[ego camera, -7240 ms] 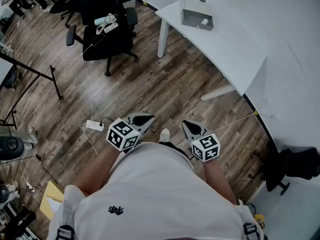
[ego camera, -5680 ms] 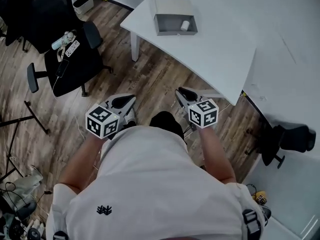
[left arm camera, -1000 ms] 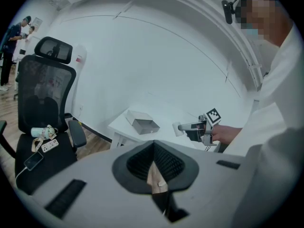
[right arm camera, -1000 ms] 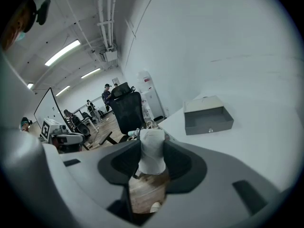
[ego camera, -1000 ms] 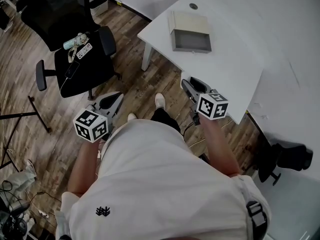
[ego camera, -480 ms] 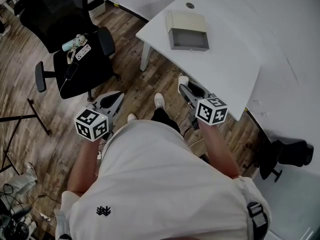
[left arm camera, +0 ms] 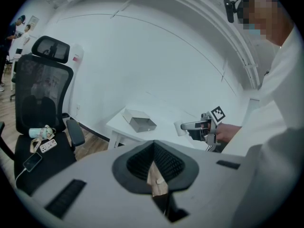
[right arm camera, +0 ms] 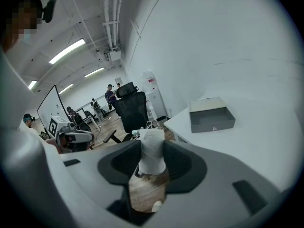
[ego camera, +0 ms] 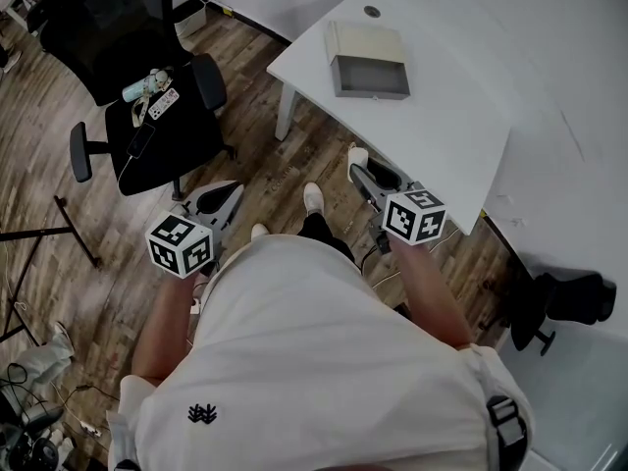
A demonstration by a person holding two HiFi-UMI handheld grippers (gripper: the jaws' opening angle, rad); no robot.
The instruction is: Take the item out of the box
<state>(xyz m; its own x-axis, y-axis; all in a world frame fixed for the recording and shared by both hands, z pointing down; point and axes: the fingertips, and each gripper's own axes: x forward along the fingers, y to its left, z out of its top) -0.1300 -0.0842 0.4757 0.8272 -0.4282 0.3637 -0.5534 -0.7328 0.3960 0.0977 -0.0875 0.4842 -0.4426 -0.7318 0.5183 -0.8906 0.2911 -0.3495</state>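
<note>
right gripper [ego camera: 359,162] is gripping the white item [right arm camera: 152,152] between its pads, holding it over the wood floor [ego camera: 294,165] just off the table [ego camera: 442,135] edge, apart from the open grey box [ego camera: 373,77]. left gripper [ego camera: 232,193] is hanging near the office chair [ego camera: 147,126], jaws pressed together, nothing in them.
</note>
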